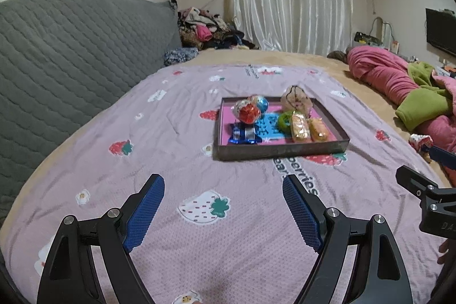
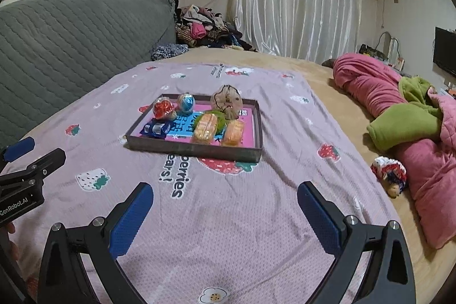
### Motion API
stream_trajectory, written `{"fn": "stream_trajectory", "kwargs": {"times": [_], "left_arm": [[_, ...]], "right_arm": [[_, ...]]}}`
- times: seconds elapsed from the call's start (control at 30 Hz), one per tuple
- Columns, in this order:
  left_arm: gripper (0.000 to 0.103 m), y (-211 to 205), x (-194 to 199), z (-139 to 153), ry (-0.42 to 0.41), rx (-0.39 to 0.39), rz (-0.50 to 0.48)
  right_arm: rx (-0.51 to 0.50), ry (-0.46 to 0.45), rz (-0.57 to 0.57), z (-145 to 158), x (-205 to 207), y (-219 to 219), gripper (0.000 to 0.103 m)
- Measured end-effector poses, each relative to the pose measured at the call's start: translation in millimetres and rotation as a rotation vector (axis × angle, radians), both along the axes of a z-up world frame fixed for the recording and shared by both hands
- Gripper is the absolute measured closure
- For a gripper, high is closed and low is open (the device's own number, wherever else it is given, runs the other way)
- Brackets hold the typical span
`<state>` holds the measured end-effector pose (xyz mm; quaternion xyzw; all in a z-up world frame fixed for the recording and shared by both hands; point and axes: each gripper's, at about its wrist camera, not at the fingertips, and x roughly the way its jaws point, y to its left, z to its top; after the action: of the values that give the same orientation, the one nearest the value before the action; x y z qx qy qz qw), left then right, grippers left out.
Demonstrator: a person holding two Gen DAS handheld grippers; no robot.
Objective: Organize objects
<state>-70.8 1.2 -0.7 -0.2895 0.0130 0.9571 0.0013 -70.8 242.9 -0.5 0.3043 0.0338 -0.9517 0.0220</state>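
A shallow dark tray (image 1: pixel 280 151) (image 2: pixel 193 151) with a pink floor sits on the pink strawberry sheet. In it lie a red wrapped ball (image 1: pixel 248 112) (image 2: pixel 163 108), a blue wrapped ball (image 1: pixel 260 103) (image 2: pixel 185 101), a blue packet (image 1: pixel 244 133) (image 2: pixel 156 128), two yellow wrapped cakes (image 1: pixel 299 127) (image 2: pixel 204 128), a green item (image 1: pixel 283 120) and a beige scrunchie (image 1: pixel 295 100) (image 2: pixel 226 100). My left gripper (image 1: pixel 223 190) and right gripper (image 2: pixel 225 198) are both open and empty, short of the tray. A red-white-blue item (image 2: pixel 390 171) (image 1: pixel 420 141) lies off the sheet at right.
A grey quilted headboard (image 1: pixel 71 53) runs along the left. Pink and green bedding (image 2: pixel 413 116) is heaped on the right. A pile of clothes (image 1: pixel 205 29) sits at the far end by the curtains. The right gripper's body shows in the left wrist view (image 1: pixel 427 198).
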Motion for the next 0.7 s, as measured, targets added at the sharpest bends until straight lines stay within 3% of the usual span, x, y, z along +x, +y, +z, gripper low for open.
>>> {"fn": "stream_trajectory", "kwargs": {"times": [0.37, 0.7], "left_arm": [[0.017, -1, -14, -19, -0.017, 0.011, -0.015], [0.017, 3, -26, -40, -0.044, 0.011, -0.028]], "right_arm": [[-0.008, 0.021, -0.017, -12, -3, 7, 0.001], [-0.007, -0.046, -0.015, -41, -17, 7, 0.001]]}}
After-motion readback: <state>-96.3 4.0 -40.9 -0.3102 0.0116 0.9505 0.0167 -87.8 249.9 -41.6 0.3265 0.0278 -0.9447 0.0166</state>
